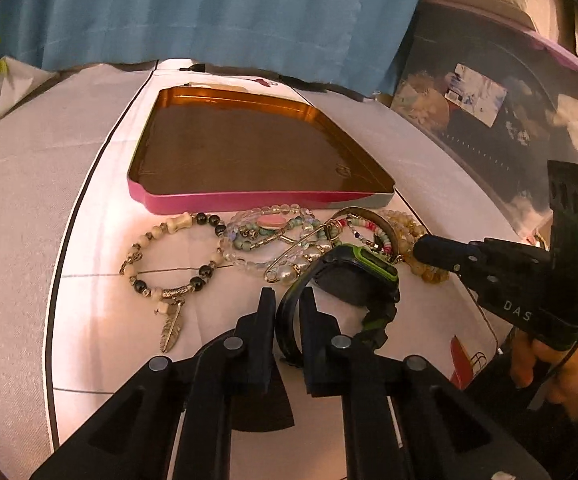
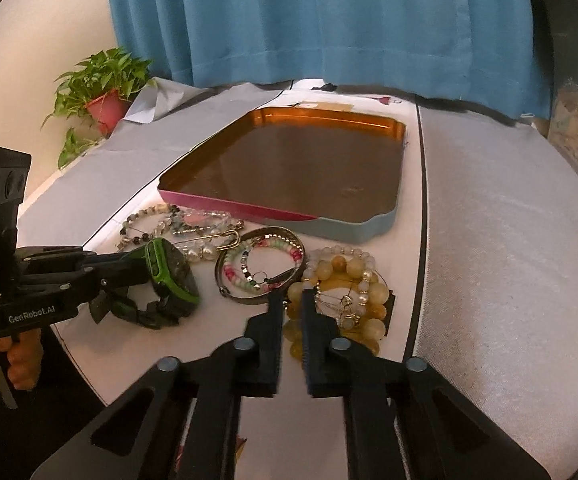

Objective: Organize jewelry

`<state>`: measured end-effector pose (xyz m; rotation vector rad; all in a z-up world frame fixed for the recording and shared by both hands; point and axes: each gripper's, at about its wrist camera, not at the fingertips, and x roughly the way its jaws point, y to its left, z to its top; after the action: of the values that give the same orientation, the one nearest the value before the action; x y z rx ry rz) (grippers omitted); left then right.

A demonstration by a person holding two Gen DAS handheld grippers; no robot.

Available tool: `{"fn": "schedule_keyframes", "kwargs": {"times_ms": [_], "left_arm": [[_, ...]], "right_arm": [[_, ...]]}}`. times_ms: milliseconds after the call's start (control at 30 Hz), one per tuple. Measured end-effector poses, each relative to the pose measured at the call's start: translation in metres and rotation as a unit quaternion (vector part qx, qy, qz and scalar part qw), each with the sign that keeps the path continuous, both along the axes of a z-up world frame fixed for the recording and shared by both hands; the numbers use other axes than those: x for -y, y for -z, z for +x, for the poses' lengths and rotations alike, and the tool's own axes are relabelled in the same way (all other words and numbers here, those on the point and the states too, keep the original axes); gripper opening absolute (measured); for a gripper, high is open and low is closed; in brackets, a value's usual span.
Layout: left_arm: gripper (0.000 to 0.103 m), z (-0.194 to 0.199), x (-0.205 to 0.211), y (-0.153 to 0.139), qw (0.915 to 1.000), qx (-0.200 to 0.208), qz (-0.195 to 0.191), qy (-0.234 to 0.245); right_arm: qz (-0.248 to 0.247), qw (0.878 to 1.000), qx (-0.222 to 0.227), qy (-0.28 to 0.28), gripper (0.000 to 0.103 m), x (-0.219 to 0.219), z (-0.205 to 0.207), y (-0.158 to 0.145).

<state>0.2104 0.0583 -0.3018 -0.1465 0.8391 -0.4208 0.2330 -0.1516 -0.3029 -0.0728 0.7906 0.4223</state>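
- The left claw is closed on the black strap of the green-edged watch, which lies on the worktop.
- The right claw is pinched on the yellow bead bracelet, just right of the bangle.
- The tin tray sits behind the jewelry, touching none of it.

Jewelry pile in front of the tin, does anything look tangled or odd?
Yes. The big safety pin lies across the clear bead bracelets, apparently snagged, and the pieces overlap in one heap. The tin tray behind holds nothing yet.
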Motion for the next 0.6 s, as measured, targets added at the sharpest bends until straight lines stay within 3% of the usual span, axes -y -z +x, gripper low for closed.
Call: {"fn": "schedule_keyframes", "kwargs": {"times_ms": [133,600], "left_arm": [[0.009,-0.001,-0.006,0.001,0.9999,-0.005,-0.014,-0.007],[0.011,-0.002,-0.01,0.003,0.9992,-0.012,-0.037,-0.011]], "right_arm": [[-0.016,1.0,0.0,0.014,0.009,0.003,0.002,0.001],[0.002,0.999,-0.034,0.014,0.013,0.003,0.018,0.01]]}}
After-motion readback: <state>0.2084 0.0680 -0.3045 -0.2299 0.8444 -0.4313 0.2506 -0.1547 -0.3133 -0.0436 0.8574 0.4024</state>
